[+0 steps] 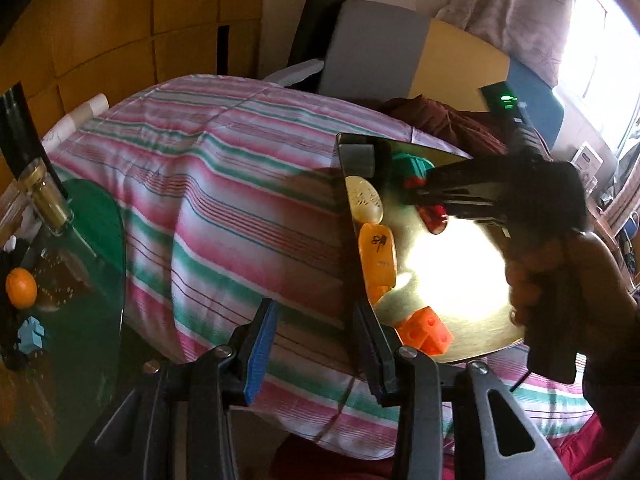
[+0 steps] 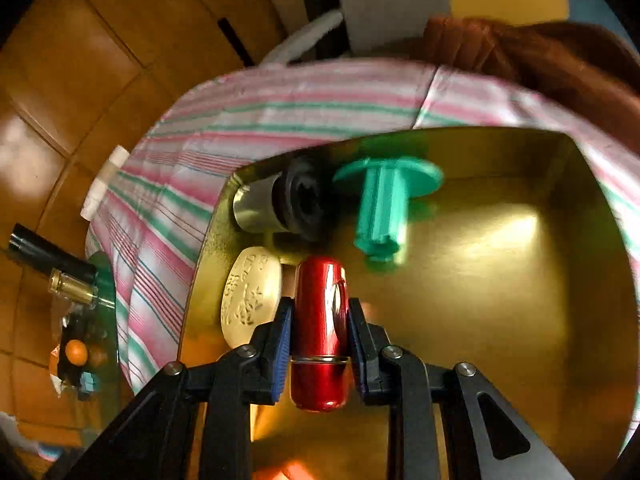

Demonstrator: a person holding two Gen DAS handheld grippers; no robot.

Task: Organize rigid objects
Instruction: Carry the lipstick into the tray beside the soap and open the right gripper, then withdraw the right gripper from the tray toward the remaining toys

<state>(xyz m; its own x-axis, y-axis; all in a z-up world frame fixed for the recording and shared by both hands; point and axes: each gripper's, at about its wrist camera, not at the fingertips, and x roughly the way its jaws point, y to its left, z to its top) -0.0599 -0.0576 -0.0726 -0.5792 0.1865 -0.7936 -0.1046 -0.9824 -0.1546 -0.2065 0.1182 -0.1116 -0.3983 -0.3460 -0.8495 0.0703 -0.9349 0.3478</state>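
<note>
A shiny red capsule-shaped case [image 2: 318, 320] hangs just above the floor of a gold tray [image 2: 500, 288], with my right gripper [image 2: 320, 305] shut on it. Inside the tray lie a teal spool [image 2: 380, 208], a grey-and-black cylinder [image 2: 276, 204] and a cream oval soap [image 2: 250, 296]. The left wrist view shows the same tray [image 1: 349, 208] with an orange bar [image 1: 378, 256] and an orange block [image 1: 426, 330], and the right gripper [image 1: 428, 196] with the red case [image 1: 436, 216] over it. My left gripper [image 1: 314, 308] stands open above the striped bedcover [image 1: 224, 184], left of the tray, holding nothing.
A green glass side table [image 1: 96, 232] at the left carries an orange ball [image 1: 21, 287], a blue block [image 1: 32, 334] and a gold-and-black tube [image 1: 48, 200]. A brown cloth [image 1: 440, 120] lies behind the tray. A hand [image 1: 532, 280] holds the right gripper.
</note>
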